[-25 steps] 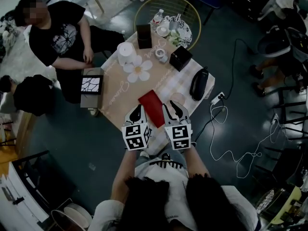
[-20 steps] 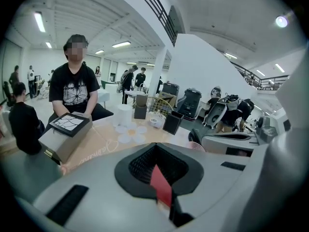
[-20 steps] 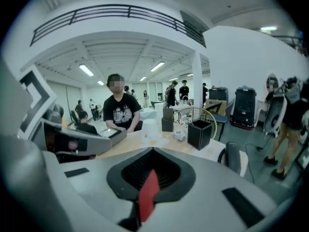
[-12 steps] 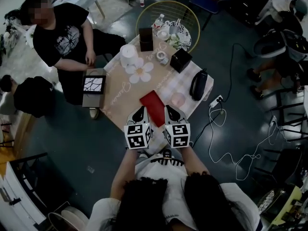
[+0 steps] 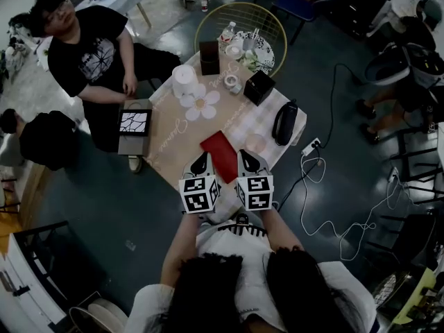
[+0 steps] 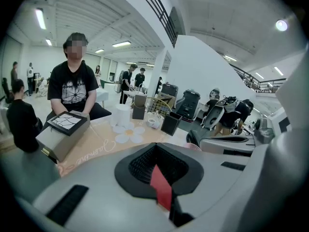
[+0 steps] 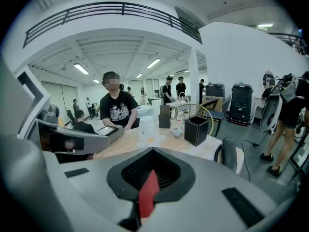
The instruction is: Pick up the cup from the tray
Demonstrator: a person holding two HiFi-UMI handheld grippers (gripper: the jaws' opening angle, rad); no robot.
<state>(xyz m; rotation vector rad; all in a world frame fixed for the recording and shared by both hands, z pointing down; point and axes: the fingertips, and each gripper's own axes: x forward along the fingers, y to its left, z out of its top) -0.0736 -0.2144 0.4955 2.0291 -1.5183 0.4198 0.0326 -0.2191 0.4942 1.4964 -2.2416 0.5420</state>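
A small white cup (image 5: pixel 232 82) stands far up the table between a flower-shaped mat (image 5: pixel 200 103) and a black box (image 5: pixel 259 85); it also shows as the white cup (image 6: pixel 153 123) and the white cup (image 7: pixel 176 131) in the gripper views. Both grippers hover side by side over the table's near edge, far from the cup. The left gripper (image 5: pixel 202 161) (image 6: pixel 157 168) is shut and empty. The right gripper (image 5: pixel 248 158) (image 7: pixel 150 170) is shut and empty too. A flat red book (image 5: pixel 220 155) lies between and just beyond their tips.
A pink round thing (image 5: pixel 255 143) and a black bag (image 5: pixel 286 122) lie at the right. A white roll (image 5: pixel 184 76), a dark box (image 5: pixel 209 54) and a patterned plate (image 5: pixel 260 47) stand at the far end. A seated person (image 5: pixel 90 47) and a grey box (image 5: pixel 133 127) are at the left; cables (image 5: pixel 326 186) cross the floor.
The right gripper's jaws have come together from slightly apart. Both grippers have stayed at the near edge of the table; the head view has shifted a little.
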